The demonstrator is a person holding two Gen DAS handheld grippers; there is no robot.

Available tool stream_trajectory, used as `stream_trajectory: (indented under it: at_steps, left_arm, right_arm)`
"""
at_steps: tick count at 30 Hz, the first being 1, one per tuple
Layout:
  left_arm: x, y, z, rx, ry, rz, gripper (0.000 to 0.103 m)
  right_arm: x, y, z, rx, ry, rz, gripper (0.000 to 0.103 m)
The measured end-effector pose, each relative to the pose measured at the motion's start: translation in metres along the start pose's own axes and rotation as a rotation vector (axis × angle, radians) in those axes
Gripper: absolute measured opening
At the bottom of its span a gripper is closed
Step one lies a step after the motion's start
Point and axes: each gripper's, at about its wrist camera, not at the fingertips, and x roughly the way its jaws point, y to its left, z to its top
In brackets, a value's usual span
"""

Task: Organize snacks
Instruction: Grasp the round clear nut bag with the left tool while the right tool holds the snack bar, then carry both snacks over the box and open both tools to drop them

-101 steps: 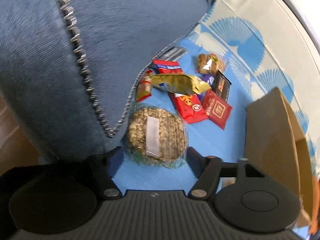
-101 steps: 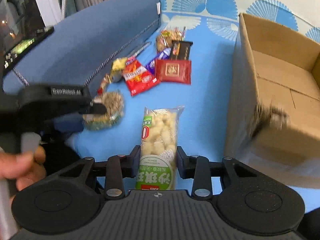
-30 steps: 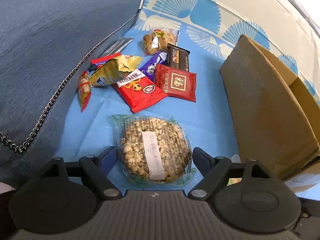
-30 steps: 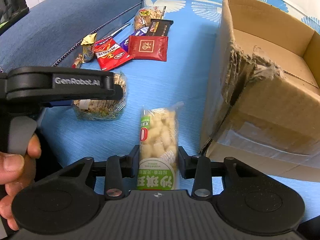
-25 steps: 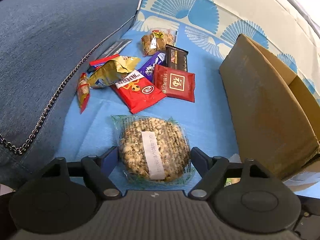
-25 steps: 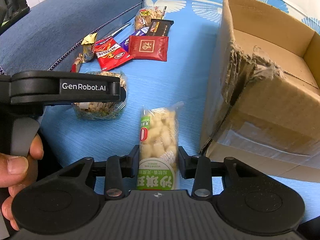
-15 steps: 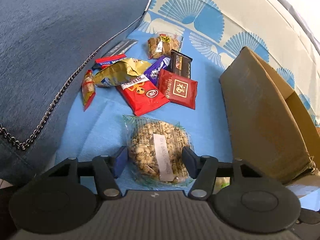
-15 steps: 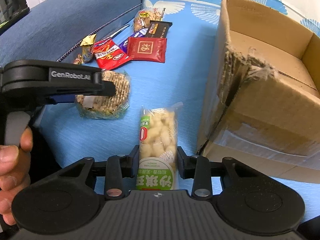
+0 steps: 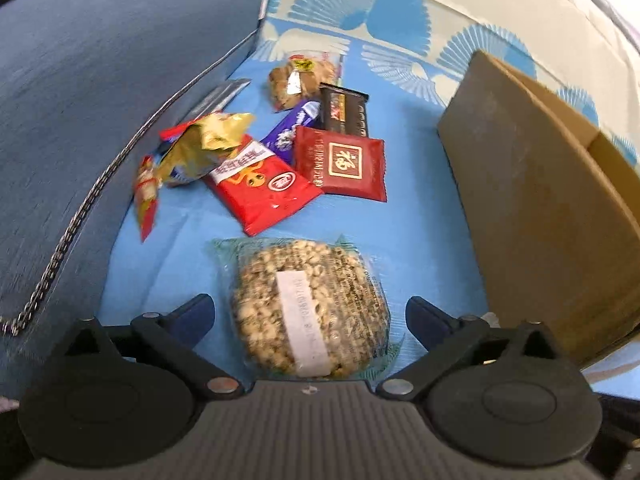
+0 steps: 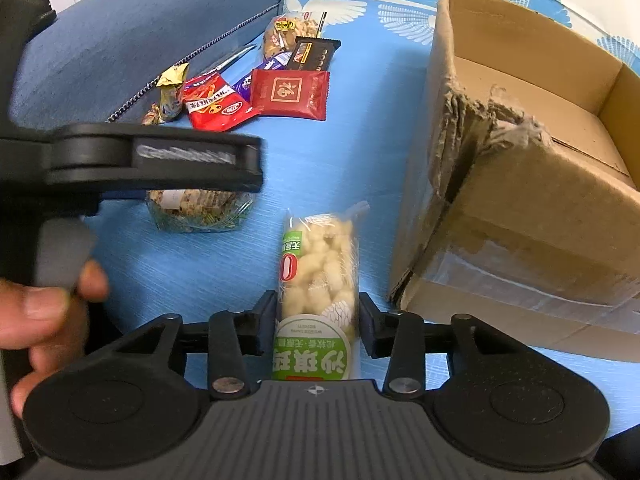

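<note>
A round peanut cake in clear wrap lies on the blue sheet between the fingers of my left gripper. Its jaws are opening wide, with a gap on each side of the cake. A long packet of pale puffed snacks with a green end lies on the sheet between the fingers of my right gripper. Those jaws are opening a little and stand just off the packet's sides. The peanut cake also shows in the right wrist view, half hidden under the left tool's black body, which a hand holds.
An open cardboard box with a torn corner stands on the right, close to the puffed snack packet. Farther back lie a red packet, a dark red packet, a black bar and a gold wrapper. A blue cushion rises on the left.
The left jaws closed in on the peanut cake half a second ago and have now spread wide off it. The right gripper has kept its place around the puffed snack packet.
</note>
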Motion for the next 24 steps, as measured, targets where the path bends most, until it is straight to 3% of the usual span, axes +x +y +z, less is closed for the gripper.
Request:
stream_trajectory:
  at_steps: [4, 13, 24]
  left_arm:
    - [-0.001, -0.001, -0.001, 0.032, -0.024, 0.008, 0.086]
    - [-0.013, 0.030, 0.005, -0.130, -0.055, -0.071, 0.086]
    - [-0.057, 0.050, 0.000, -0.193, -0.160, -0.199, 0.086]
  right_arm:
    - [0.000, 0.000, -0.001, -0.002, 0.000, -0.004, 0.044]
    - [-0.005, 0.006, 0.000, -0.028, -0.048, -0.030, 0.038]
    - [-0.050, 0.023, 0.003, -0.123, -0.207, -0.007, 0.038]
